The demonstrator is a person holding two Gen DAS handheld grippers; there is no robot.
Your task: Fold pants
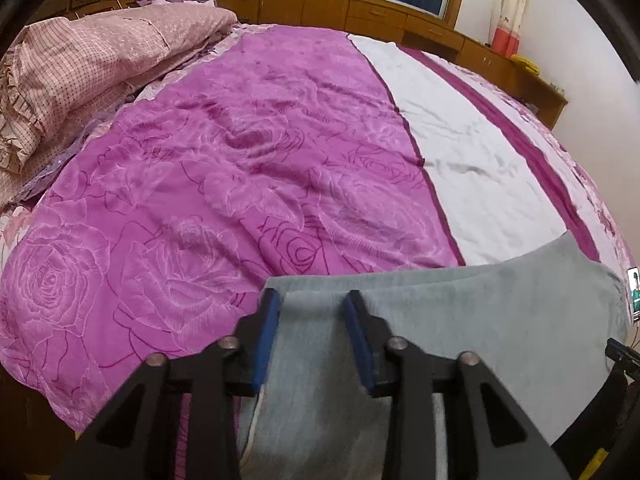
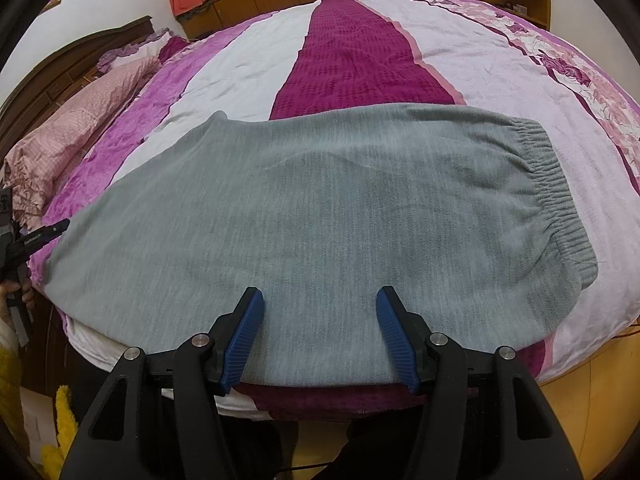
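The grey fleece pants [image 2: 320, 200] lie flat on the bed, folded leg over leg, with the elastic waistband [image 2: 556, 192] at the right. My right gripper [image 2: 318, 300] is open, its blue pads over the near edge of the pants. My left gripper [image 1: 312, 300] is open, its blue pads on either side of the pants' left end [image 1: 440, 320]. Whether the pads touch the cloth I cannot tell. The left gripper's tip also shows in the right wrist view [image 2: 44, 236] at the far left.
The bed has a purple rose-patterned cover [image 1: 200, 200] with white and maroon stripes [image 2: 352, 60]. A pink quilt [image 1: 80, 72] is piled at the headboard. Wooden cabinets [image 1: 360, 12] line the far wall. The bed's near edge [image 2: 320, 404] lies just below the pants.
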